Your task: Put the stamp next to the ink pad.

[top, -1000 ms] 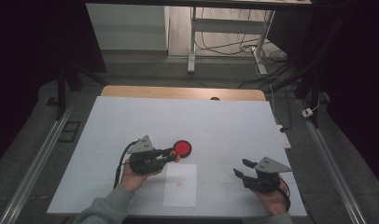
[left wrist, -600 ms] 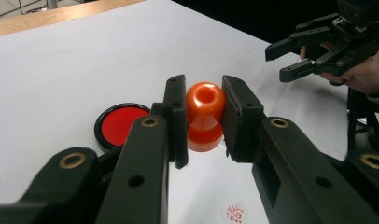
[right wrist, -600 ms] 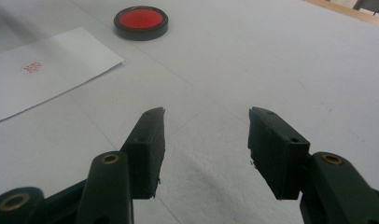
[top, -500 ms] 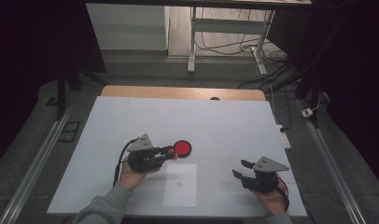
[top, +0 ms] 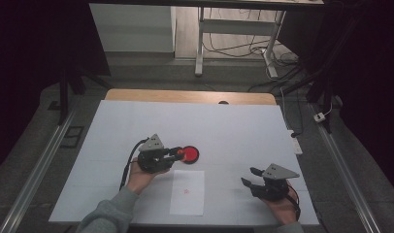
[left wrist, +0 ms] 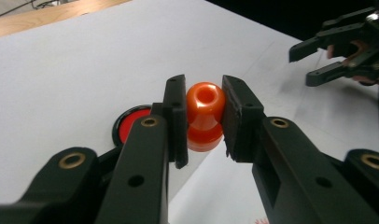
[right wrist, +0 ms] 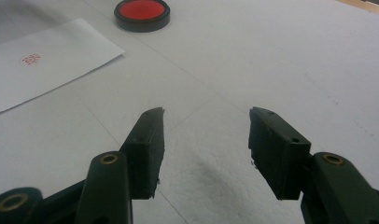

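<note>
My left gripper (top: 177, 153) is shut on an orange knob-shaped stamp (left wrist: 205, 114), its pads pressing on both sides. It holds the stamp just over the left rim of a round black ink pad with a red centre (top: 189, 155). That ink pad (left wrist: 131, 125) lies behind the jaws. A white paper (top: 188, 194) with a small red stamp mark (top: 186, 191) lies in front of the pad. At the lower right my right gripper (top: 248, 176) is open with nothing between its fingers; ahead of it lie the paper (right wrist: 43, 60) and the ink pad (right wrist: 142, 11).
The white table top (top: 234, 126) stretches wide to the far side, ending at a wooden strip (top: 185, 96). A cable trails from the left gripper toward the front edge. Metal rails run along both sides of the table.
The left gripper with the stamp has edged slightly away from the person, staying by the ink pad. The right gripper has kept still.
</note>
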{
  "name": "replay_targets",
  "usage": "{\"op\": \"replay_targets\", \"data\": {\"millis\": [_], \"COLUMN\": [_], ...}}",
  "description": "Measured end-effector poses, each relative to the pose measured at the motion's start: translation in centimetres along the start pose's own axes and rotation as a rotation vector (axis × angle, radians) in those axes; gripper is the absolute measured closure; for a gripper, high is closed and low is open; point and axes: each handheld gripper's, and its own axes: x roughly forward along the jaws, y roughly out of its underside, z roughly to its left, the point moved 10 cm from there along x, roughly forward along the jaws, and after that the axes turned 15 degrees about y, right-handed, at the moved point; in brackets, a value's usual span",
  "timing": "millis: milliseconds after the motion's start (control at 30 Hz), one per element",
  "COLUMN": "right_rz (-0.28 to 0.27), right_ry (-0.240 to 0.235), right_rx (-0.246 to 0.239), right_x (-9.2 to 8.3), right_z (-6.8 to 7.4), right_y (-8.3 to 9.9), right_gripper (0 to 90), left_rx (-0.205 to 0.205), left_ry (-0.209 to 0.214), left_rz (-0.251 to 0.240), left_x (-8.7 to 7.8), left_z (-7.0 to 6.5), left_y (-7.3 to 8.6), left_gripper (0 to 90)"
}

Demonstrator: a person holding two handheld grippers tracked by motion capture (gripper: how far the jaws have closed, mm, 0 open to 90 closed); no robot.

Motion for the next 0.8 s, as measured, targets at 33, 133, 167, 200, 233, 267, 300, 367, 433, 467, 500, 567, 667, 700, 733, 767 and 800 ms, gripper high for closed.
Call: {"op": "replay_targets", "data": {"millis": [33,133,167,200,233,267,300,367,433,467,500,567,667,700,733,767,800], "right_rz": [-0.006,-0.009,-0.002,-0.002,-0.001,-0.006,-0.009,-0.013,-0.02,-0.021,-0.021,-0.016,-0.011,-0.014,-0.014,-0.015,-0.02], "right_ry": [0.002,0.004,0.009,0.016,0.013,0.01,0.011,0.014,0.019,0.021,0.021,0.018,0.022,0.018,0.017,0.017,0.021], "right_rx": [0.005,0.009,0.007,0.005,0.005,0.009,0.013,0.016,0.019,0.021,0.02,0.015,0.011,0.011,0.01,0.013,0.017], "right_x": [0.0,-0.2,-0.3,-0.3,-0.3,-0.3,-0.4,-0.5,-0.5,-0.5,-0.5,-0.5,-0.5,-0.5,-0.6,-0.6,-0.6], "right_z": [-0.1,-0.2,-0.2,-0.3,-0.3,-0.2,-0.2,-0.3,-0.3,-0.3,-0.3,-0.2,-0.2,-0.1,-0.2,-0.2,-0.2], "right_y": [-0.1,-0.1,0.0,0.1,0.1,0.1,0.1,0.0,-0.2,-0.2,-0.2,-0.1,0.0,0.0,0.0,0.0,-0.1], "right_gripper": [44.9,44.9,44.9,44.8,44.8,44.9,44.9,44.9,44.9,44.9,44.9,44.9,44.9,44.9,44.9,44.9,45.0], "left_rx": [0.0,0.004,0.004,0.002,0.001,-0.001,-0.002,0.0,0.013,0.019,0.02,0.02,0.009,0.006,0.005,0.006,0.005], "left_ry": [-0.002,-0.017,-0.02,-0.024,-0.025,-0.027,-0.032,-0.035,-0.045,-0.046,-0.048,-0.053,-0.058,-0.058,-0.057,-0.058,-0.057], "left_rz": [0.003,0.019,0.023,0.028,0.033,0.042,0.048,0.063,0.085,0.093,0.098,0.112,0.122,0.125,0.127,0.127,0.124], "left_x": [0.0,0.3,0.4,0.5,0.7,0.9,1.1,1.9,2.6,2.9,3.2,3.6,4.1,4.1,4.1,4.0,3.9], "left_z": [0.1,0.5,0.6,0.9,1.0,1.2,1.4,1.7,2.0,2.1,2.3,2.7,3.3,3.3,3.4,3.4,3.3], "left_y": [0.0,0.2,0.2,0.3,0.3,0.4,0.5,0.6,0.5,0.4,0.3,0.4,0.7,0.8,0.9,0.9,0.9], "left_gripper": [72.5,72.5,72.4,72.5,72.4,72.5,72.4,72.4,72.4,72.4,72.4,72.4,72.4,72.4,72.4,72.4,72.4]}}
